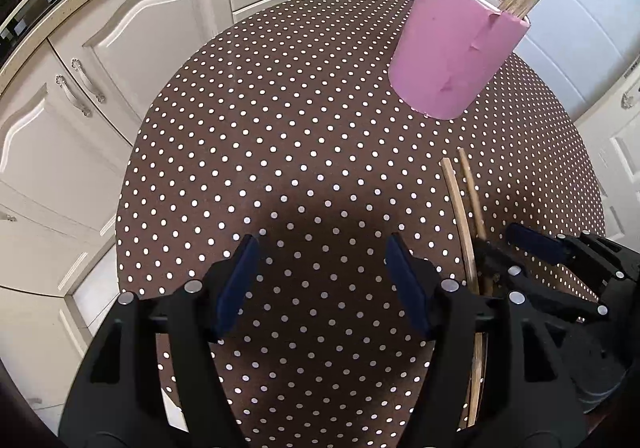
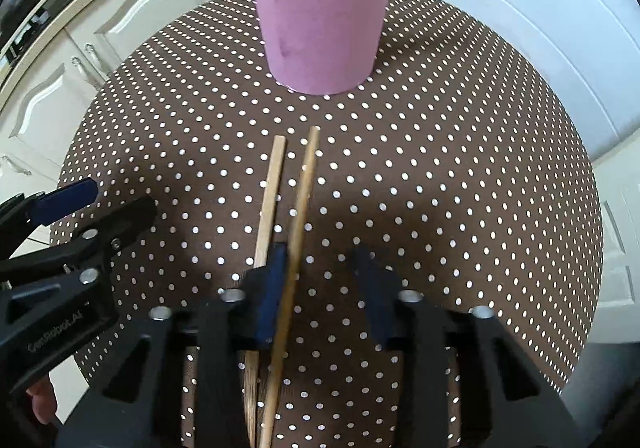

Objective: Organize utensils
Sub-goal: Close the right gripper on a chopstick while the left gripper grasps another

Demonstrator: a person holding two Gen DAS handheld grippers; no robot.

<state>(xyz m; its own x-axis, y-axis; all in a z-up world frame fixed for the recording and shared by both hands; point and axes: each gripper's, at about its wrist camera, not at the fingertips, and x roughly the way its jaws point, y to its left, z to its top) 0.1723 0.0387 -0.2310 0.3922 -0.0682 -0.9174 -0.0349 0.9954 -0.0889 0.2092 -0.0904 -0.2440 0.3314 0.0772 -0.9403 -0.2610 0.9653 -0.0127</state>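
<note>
Two wooden chopsticks [image 2: 272,200] lie side by side on the polka-dot tablecloth [image 2: 440,188], long axes toward the pink cup [image 2: 320,16] of sticks. Right gripper [image 2: 320,276], angled down, half-open; one chopstick touches its left pad. Left gripper [image 1: 320,268] wide, empty.

1. You see the table [image 2: 440,152] covered with a matt woven cloth, brown with white dots.
2. The pink cup [image 2: 320,16] is wrapped in matt paper, creased at the seam.
3. The two sticks [image 2: 304,184] look like pale, smooth wood.
4. Each claw [image 1: 320,276] is matt black plastic with dark blue pads [image 1: 240,276] and shiny metal screws.
</note>
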